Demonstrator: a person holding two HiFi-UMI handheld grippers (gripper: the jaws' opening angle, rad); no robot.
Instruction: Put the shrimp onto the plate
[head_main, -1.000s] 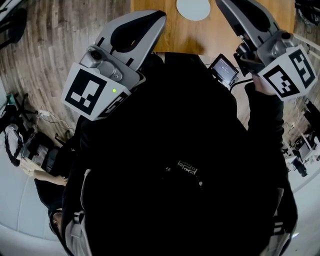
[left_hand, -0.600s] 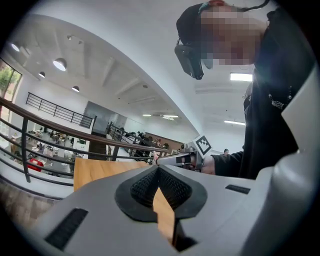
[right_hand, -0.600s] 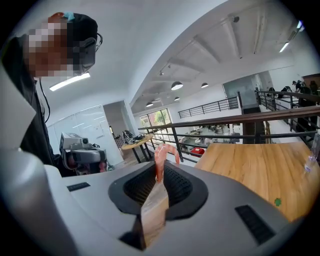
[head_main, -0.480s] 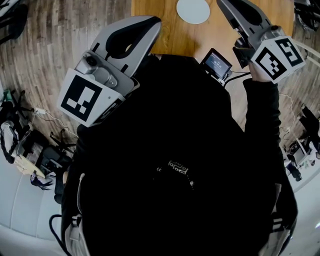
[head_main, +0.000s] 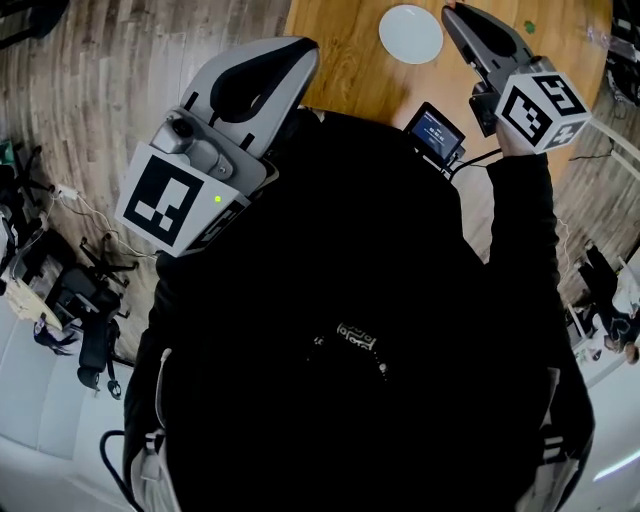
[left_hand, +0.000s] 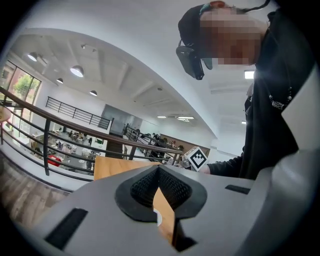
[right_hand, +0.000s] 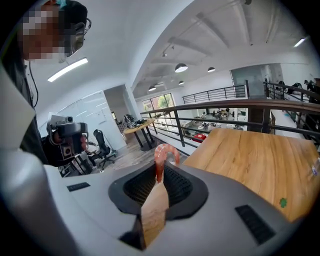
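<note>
1. The left gripper (head_main: 287, 52) is held up at the person's left, close against the body. Its marker cube (head_main: 165, 200) is nearest the person, and its jaws point far and slightly right.
2. In the left gripper view its jaws are pressed together at the tips, with nothing between them.
3. The right gripper (head_main: 458, 14) reaches farther out on the right, angled far and slightly left.
4. Its jaws are clamped on the shrimp (right_hand: 162, 154), whose curled end rises past the tips.
5. The right arm, in a black sleeve (head_main: 520, 230), stretches forward to that gripper.
6. The left arm is hidden under its gripper.
</note>
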